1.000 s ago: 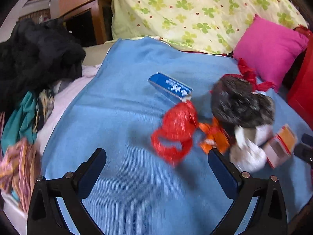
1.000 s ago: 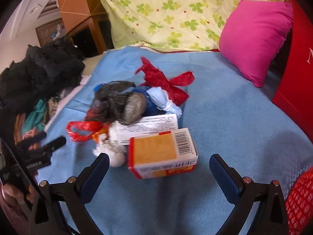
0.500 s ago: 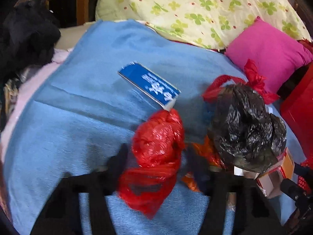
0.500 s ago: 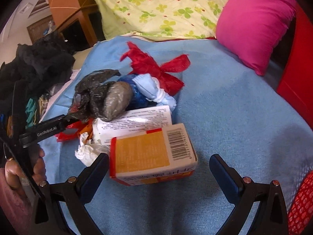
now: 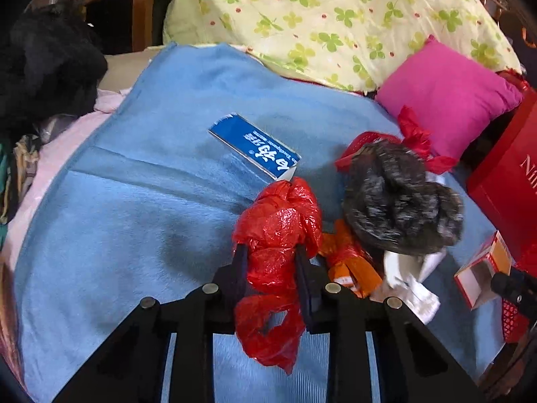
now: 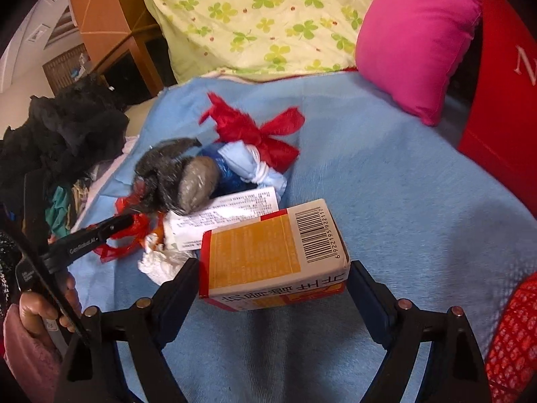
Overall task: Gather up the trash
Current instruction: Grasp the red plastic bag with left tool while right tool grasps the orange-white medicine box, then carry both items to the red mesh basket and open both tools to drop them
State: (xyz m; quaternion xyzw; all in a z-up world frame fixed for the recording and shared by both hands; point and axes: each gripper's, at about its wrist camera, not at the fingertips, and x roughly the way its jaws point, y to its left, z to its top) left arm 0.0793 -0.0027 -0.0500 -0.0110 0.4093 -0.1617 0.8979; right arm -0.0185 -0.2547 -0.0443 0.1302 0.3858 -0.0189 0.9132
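Trash lies in a heap on a blue blanket (image 5: 134, 201). My left gripper (image 5: 270, 252) is shut on a crumpled red plastic bag (image 5: 278, 221), which hangs down between the fingers. Beside it lie a black plastic bag (image 5: 399, 194), an orange wrapper (image 5: 349, 258), white tissue (image 5: 412, 285) and a flat blue box (image 5: 255, 147). My right gripper (image 6: 272, 278) is shut on an orange and white carton (image 6: 268, 252) with a barcode, a finger against each side. In the right wrist view the left gripper (image 6: 100, 231) shows at the left, on the red bag (image 6: 134, 228).
A pink cushion (image 5: 446, 97) and a clover-print quilt (image 5: 319, 16) lie at the back. A red box (image 5: 506, 181) stands at the right, with a red mesh basket (image 6: 513, 339) near it. Dark clothes (image 5: 43, 60) are piled at the left. A white printed box (image 6: 225, 221) lies behind the carton.
My left gripper moved forward over the red bag and closed on it. My right gripper advanced to the orange carton and closed its fingers against its sides.
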